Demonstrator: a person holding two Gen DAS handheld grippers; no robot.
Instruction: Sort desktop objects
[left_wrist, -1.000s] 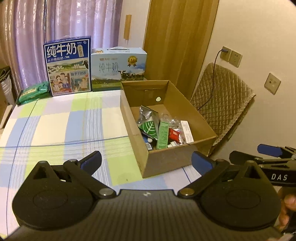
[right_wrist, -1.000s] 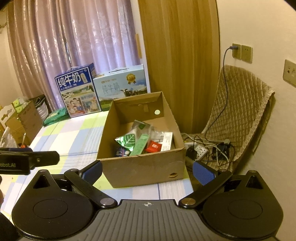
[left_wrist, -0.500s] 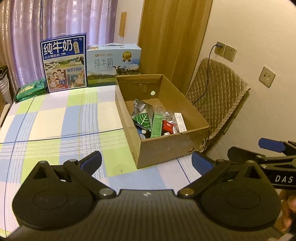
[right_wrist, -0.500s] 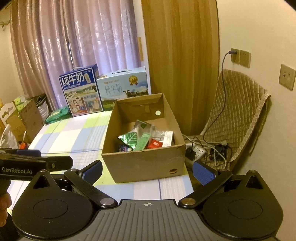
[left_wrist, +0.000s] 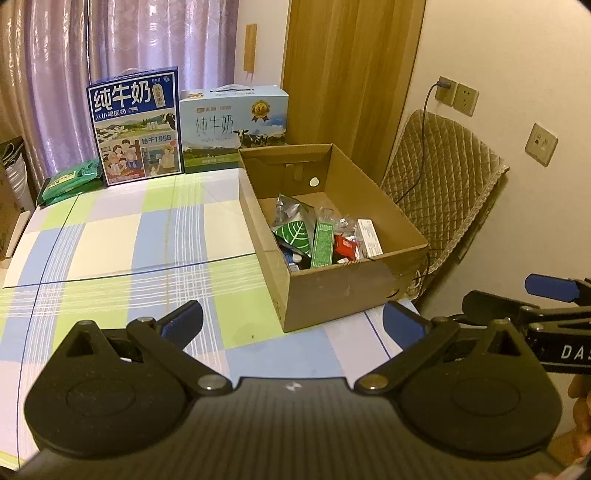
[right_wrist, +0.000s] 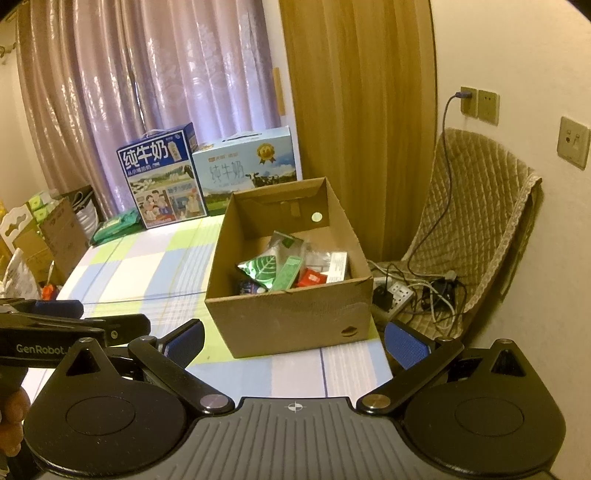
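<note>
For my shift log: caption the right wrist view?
Open right gripper faces a filled cardboard box on the checked table.

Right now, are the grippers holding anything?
No. The left gripper and the right gripper are both open and empty. The packets lie in the cardboard box.

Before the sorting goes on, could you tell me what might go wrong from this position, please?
1. The cardboard box stands near the table's corner by the chair; a push from the tongs might shove it off.
2. Its contents lie piled together: the green leaf pouch overlaps the green carton and the red packet, so one grasp may drag neighbours along.
3. The left tongs and right tongs, both open, are close side by side and could collide when reaching in.
</note>
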